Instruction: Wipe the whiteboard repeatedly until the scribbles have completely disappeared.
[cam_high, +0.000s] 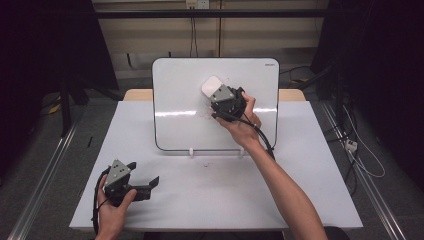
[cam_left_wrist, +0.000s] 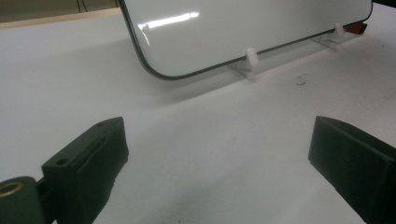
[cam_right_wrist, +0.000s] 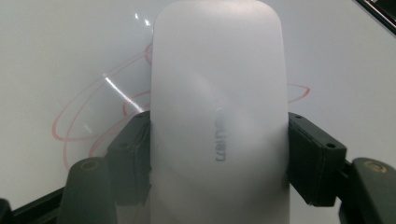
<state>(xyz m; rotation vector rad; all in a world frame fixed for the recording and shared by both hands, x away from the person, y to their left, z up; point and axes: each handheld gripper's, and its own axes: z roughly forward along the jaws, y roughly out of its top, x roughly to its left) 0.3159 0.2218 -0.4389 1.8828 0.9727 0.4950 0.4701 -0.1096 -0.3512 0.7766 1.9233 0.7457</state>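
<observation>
The right gripper (cam_high: 220, 95) pinches a white eraser (cam_right_wrist: 218, 116) against the whiteboard (cam_high: 175, 100), at about one o'clock of the board's middle. Faint red scribbles (cam_right_wrist: 93, 121) lie partly hidden under it. At seven o'clock on the table (cam_high: 310, 170), the left gripper (cam_left_wrist: 219, 154) rests, jaws spread, clamping nothing.

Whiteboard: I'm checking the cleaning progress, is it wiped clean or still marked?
Still marked: red loops remain on the whiteboard beside the eraser.
</observation>
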